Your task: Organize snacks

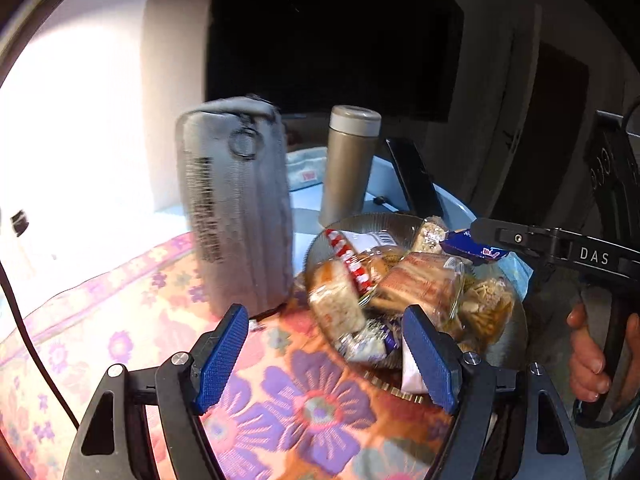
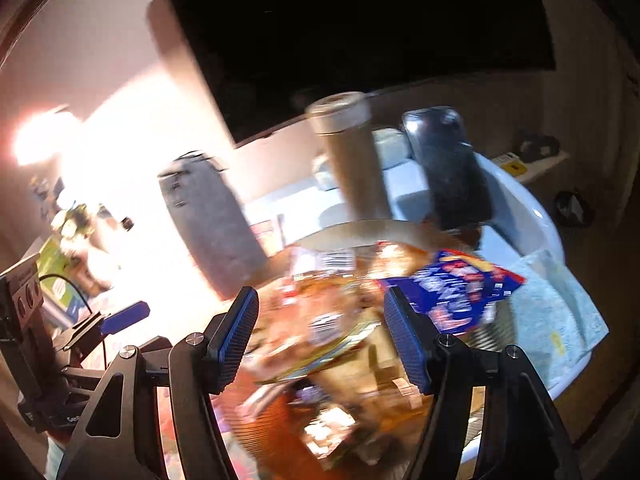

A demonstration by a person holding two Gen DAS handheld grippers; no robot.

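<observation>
A ribbed glass bowl [image 1: 516,328] heaped with wrapped snacks sits on the flowered cloth [image 1: 304,408] that covers the bench, and everything else is placed from it. In the bowl lie a red-and-white striped packet [image 1: 352,264], several clear-wrapped cakes [image 1: 336,300] and a noodle-like snack [image 1: 488,300] toward the bowl's right side. The left gripper [image 1: 326,358] hovers at the bowl's near-left rim with its blue-padded fingers spread wide and nothing between them. Over the bowl's far-right rim, a blue snack packet [image 1: 476,250] hangs at the tip of the right gripper [image 2: 322,334]; in the right wrist view the pads stand wide apart, the packet [image 2: 456,296] just beyond the right pad, and blur makes it impossible to tell whether it is truly held. Left of the bowl a grey zipped pouch [image 1: 236,208] stands upright, nearly touching the rim. Behind the bowl stands a metallic flask [image 1: 348,164], with a dark flat device [image 1: 412,176] leaning just to its right.
</observation>
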